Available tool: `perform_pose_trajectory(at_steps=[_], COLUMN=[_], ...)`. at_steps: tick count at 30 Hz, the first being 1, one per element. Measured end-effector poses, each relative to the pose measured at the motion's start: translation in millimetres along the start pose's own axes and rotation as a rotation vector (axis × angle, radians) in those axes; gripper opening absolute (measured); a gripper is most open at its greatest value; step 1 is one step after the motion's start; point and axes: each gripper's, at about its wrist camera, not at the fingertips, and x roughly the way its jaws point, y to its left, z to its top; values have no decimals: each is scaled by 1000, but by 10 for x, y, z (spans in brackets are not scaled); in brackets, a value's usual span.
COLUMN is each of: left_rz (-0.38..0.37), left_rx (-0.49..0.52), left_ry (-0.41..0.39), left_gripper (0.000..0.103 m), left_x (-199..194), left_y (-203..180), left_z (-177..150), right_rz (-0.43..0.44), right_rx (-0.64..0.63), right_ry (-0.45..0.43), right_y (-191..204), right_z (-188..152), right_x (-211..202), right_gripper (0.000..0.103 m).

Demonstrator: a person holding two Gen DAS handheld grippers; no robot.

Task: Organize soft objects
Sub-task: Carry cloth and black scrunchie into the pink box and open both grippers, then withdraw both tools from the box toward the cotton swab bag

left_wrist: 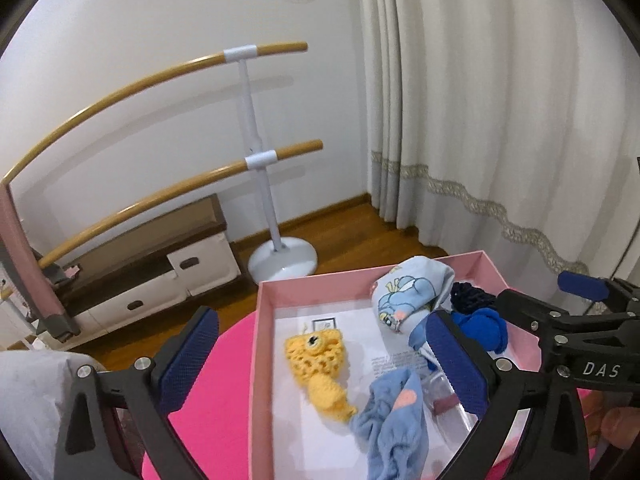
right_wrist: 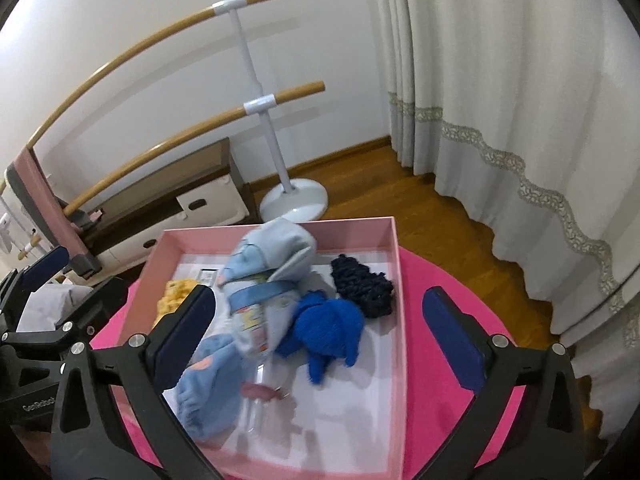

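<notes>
The left gripper [left_wrist: 320, 364], black-framed with blue ribbed pads, is seen nearest the lens, jaws spread wide and holding nothing. Between and below its fingers a shallow pink cardboard box [left_wrist: 320, 282] is found on a round bright-pink tabletop [left_wrist: 216, 420]. Inside, a yellow crocheted toy [left_wrist: 318, 364] lies centrally; a crumpled pale-blue cloth [left_wrist: 396, 420] rests against its near end. A light-blue printed garment [left_wrist: 412, 294] is heaped just ahead of the right-hand finger. The right gripper [right_wrist: 320, 340] is likewise wide open and empty; a royal-blue knitted piece [right_wrist: 328, 332] and a dark navy crocheted piece [right_wrist: 362, 286] lie between its fingers, with bare box floor towards the right wall.
</notes>
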Motion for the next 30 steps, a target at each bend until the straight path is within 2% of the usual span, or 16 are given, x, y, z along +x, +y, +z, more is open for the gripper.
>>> perform_pose_trajectory(at_steps=[8, 13, 23, 30], left_rz=[-11, -8, 9, 18], left_rx=[-62, -87, -112, -126], left_ry=[-30, -55, -123, -141], left_gripper=[103, 103, 103, 103], left_x=[-610, -1088, -1772, -2187], left_y=[302, 410, 511, 465], left_z=[-651, -870, -1221, -1571], right_rz=[-1, -12, -21, -17], right_rx=[-39, -50, -51, -38], right_ry=[-66, -136, -266, -302], right_y=[300, 423, 594, 599], right_z=[-227, -346, -690, -1019], right_x=[-419, -790, -1549, -1920], right_gripper=[103, 103, 103, 103])
